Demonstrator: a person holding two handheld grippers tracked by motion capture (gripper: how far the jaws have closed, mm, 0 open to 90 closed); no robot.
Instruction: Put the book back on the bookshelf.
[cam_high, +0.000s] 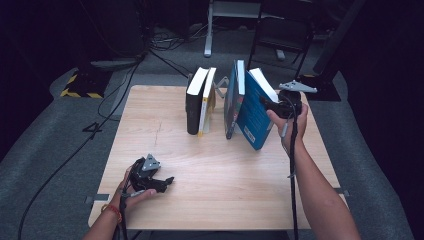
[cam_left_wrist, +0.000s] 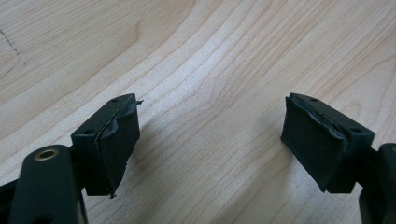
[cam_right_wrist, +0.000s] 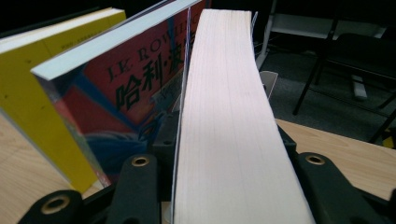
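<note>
Your right hand-held gripper clamps the tilted blue book nr worktop's far edge. Left hand-held gripper rests w/ jaws wide, nothing between, at near-left corner.

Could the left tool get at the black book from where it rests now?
Probably yes. The left tool lies open on the table, and bare wood lies between it and the black book, whose near spine faces it. The yellow book flanks only its far side.

Cover of the red-and-blue book: "J.K. ROWLI…" in pale capitals, the rest cut off by the book in front.
Below that, same cover: large black Chinese characters "哈利·波", the remainder hidden.
</note>
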